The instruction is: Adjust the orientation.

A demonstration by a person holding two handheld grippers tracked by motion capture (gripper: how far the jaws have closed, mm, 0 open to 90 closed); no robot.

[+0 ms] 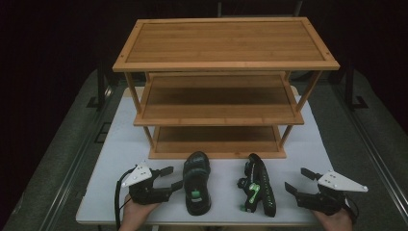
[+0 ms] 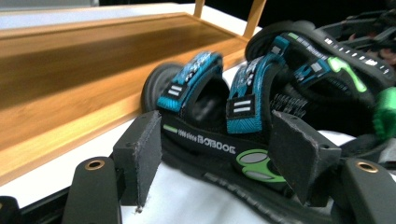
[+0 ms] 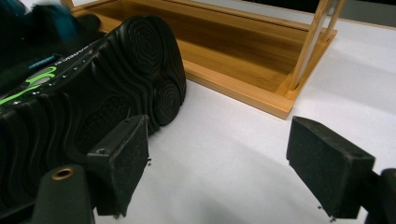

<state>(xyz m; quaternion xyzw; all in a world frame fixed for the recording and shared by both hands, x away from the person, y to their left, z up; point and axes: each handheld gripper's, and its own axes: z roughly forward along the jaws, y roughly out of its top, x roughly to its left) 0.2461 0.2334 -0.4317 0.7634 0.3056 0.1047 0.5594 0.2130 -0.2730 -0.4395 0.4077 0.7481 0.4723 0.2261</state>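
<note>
The left gripper (image 1: 171,177) and right gripper (image 1: 297,181) rest on the white table (image 1: 115,159), jaws spread and empty, flanking two black sandals. The upright sandal (image 1: 197,183) lies just beside the left jaws; the sandal tipped on its side (image 1: 259,185) lies near the right. The bamboo shoe rack (image 1: 221,120) stands bare, so any shelving appears not yet begun.

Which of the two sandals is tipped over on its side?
The right sandal, nearest the right gripper. It lies on its side, its tread showing in the right gripper view. The left sandal sits flat on its sole, straps up.
</note>
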